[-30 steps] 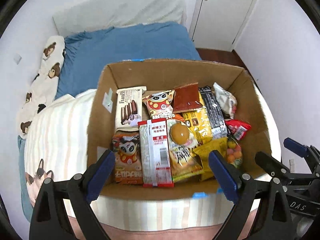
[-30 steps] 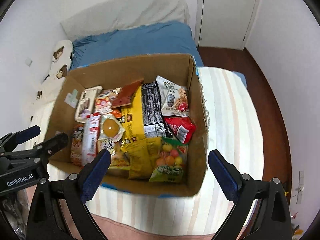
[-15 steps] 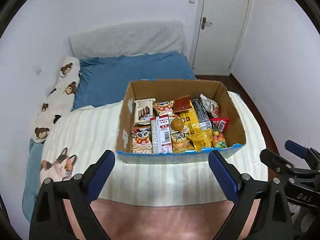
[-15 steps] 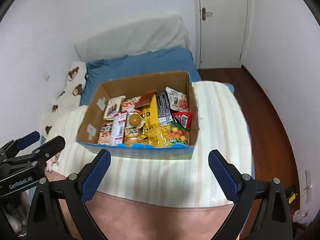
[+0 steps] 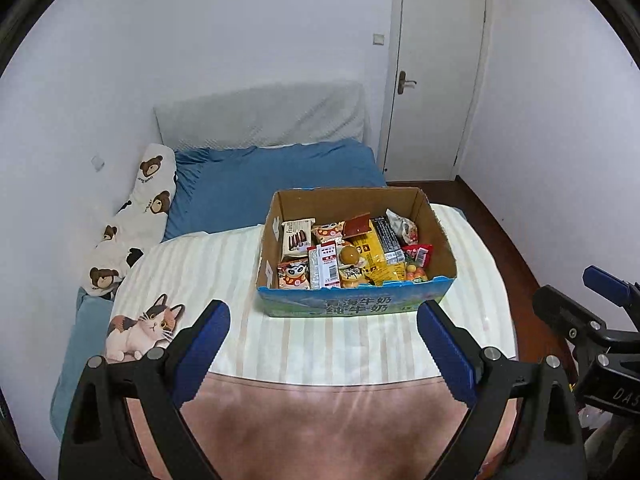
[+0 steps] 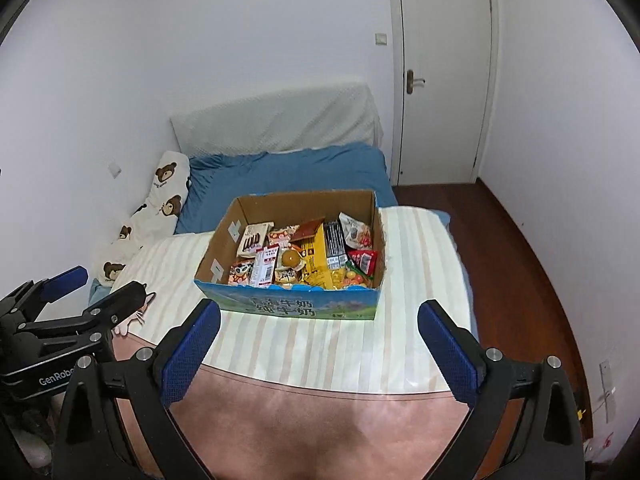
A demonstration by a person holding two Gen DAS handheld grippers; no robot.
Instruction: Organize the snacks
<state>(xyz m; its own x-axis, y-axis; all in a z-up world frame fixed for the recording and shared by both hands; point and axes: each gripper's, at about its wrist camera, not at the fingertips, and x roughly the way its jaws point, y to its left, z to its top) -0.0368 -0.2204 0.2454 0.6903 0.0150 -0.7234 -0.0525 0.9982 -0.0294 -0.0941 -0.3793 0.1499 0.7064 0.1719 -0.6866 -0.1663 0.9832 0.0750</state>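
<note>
Both your tools, left tool (image 5: 322, 342) and right tool (image 6: 319, 340), spread wide, empty. Snacks (image 5: 352, 254) packed inside box (image 5: 352, 306) on bed (image 5: 340, 344). Risk: soft mattress, box tips under push; overlapping packets drag neighbours out.

Showing brown inside the cardboard box (image 5: 434, 224), blue and green on its printed front. Holding packets in yellow (image 5: 370, 246), red (image 5: 418, 253), black (image 5: 386, 236) and white with red print (image 5: 329, 266). Lying under it, a cream blanket (image 5: 192, 268) striped in pale beige, bearing a calico cat print (image 5: 140, 326). Spreading behind, a blue sheet (image 5: 272, 176); leaning alongside, a white pillow (image 5: 140, 208) dotted with brown bears. Wearing blue pads on black fingers (image 5: 206, 338).
</note>
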